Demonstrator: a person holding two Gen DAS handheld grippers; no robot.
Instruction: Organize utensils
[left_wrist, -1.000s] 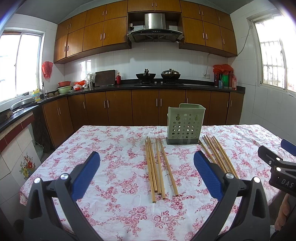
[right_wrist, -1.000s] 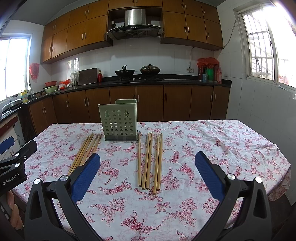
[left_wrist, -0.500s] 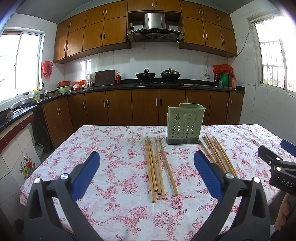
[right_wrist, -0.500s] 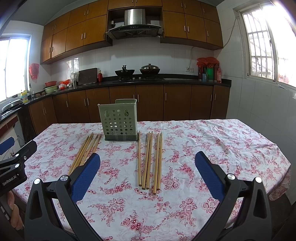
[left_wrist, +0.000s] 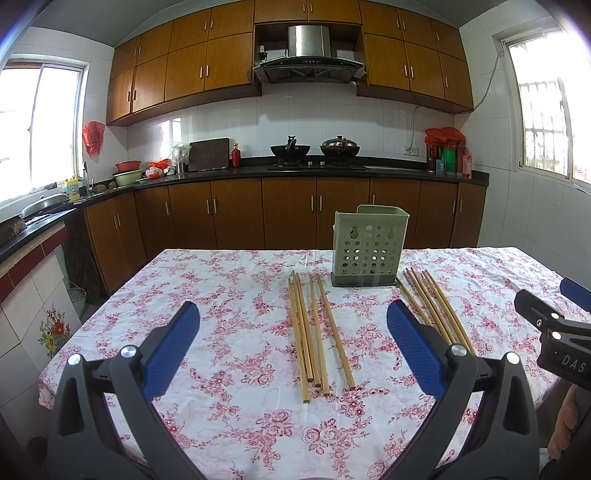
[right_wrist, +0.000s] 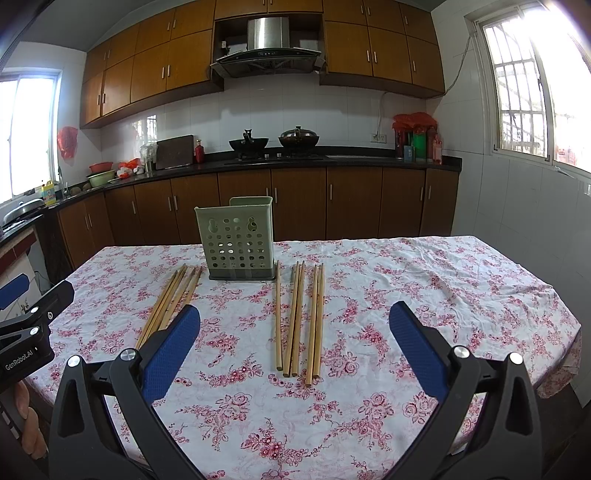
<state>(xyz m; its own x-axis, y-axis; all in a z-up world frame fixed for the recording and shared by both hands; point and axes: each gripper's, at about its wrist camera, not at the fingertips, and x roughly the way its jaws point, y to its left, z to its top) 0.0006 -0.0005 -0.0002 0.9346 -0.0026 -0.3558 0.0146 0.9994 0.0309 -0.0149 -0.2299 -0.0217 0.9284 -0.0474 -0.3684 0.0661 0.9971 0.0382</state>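
Note:
A pale green perforated utensil holder (left_wrist: 369, 247) (right_wrist: 238, 240) stands upright at the far middle of the table. Two groups of wooden chopsticks lie flat in front of it. The left group (left_wrist: 301, 332) (right_wrist: 168, 299) lies ahead of my left gripper (left_wrist: 291, 317), which is open and holds nothing. Ahead of my right gripper (right_wrist: 294, 317), also open and holding nothing, lies the right group (left_wrist: 430, 306) (right_wrist: 294, 332). Both grippers hover over the near table edge, short of the chopsticks. Each wrist view catches the other gripper at its edge (left_wrist: 554, 325) (right_wrist: 33, 321).
The table wears a white cloth with red flowers (left_wrist: 221, 295) (right_wrist: 443, 295). Behind it run brown kitchen cabinets and a dark counter (left_wrist: 314, 168) with woks and bottles. Part of a person's hand (right_wrist: 26, 417) shows at the lower left of the right wrist view.

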